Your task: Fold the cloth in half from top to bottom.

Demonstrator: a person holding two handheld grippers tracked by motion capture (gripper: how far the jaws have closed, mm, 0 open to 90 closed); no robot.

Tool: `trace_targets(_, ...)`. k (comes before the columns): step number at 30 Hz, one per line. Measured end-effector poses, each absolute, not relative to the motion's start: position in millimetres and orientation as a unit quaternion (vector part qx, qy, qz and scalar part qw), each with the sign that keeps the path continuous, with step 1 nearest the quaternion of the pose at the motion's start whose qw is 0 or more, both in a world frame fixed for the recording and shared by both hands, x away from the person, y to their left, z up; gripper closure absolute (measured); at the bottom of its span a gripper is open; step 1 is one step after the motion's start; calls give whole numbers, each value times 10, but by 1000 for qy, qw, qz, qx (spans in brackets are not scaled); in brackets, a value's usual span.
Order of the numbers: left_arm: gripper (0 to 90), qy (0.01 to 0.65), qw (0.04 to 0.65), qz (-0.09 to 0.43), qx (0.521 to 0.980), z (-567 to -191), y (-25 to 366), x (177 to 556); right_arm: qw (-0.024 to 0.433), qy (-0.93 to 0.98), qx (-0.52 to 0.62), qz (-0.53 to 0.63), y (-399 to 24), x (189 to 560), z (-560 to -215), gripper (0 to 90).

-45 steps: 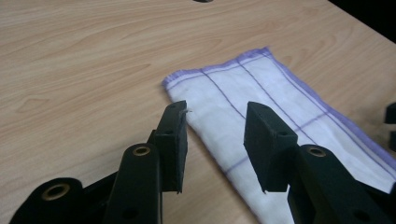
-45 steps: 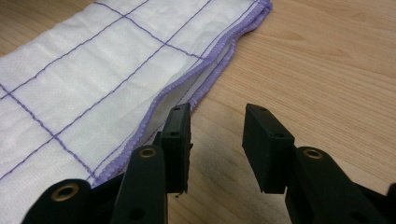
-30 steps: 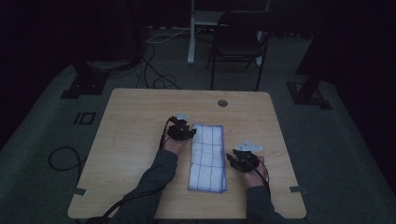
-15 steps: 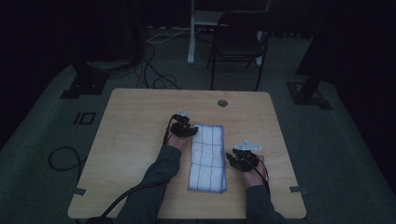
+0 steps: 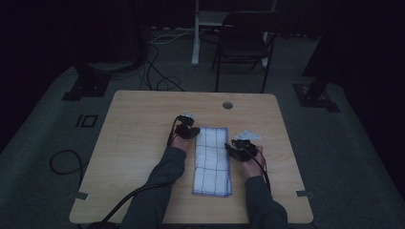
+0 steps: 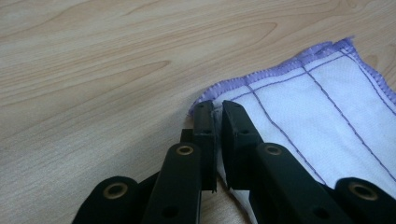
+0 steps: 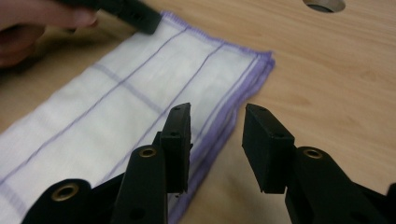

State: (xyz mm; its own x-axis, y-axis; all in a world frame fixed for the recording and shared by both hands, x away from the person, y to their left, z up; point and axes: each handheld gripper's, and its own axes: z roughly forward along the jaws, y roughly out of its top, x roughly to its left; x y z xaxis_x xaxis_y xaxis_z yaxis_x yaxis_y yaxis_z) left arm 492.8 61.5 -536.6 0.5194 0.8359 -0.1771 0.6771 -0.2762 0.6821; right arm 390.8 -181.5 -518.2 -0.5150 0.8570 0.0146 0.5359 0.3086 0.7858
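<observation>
pinching the folded cloth (image 6: 322, 116) corner, left gripper (image 6: 217, 109) has just clamped on; right gripper (image 7: 217, 123) gapes at lower frame, next fold not begun.

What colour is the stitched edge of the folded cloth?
Purple; the cloth itself is white with thin purple grid lines. Clearest in the left gripper view.

Bare table (image 5: 138, 143) lies free at nine o'clock of the folded cloth (image 5: 212, 162); a cable hole (image 5: 228, 105) sits at twelve.
</observation>
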Motion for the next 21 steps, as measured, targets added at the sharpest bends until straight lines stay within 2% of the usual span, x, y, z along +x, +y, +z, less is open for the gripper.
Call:
trace_targets(14, 866, 472, 355, 114, 799, -5351, 592, 4931, 195, 771, 493, 353, -1668, 4604, -5323, 558)
trace_targets(21, 867, 474, 351, 126, 798, -5351, 566, 4906, 186, 776, 501, 334, -1619, 4753, -5361, 552)
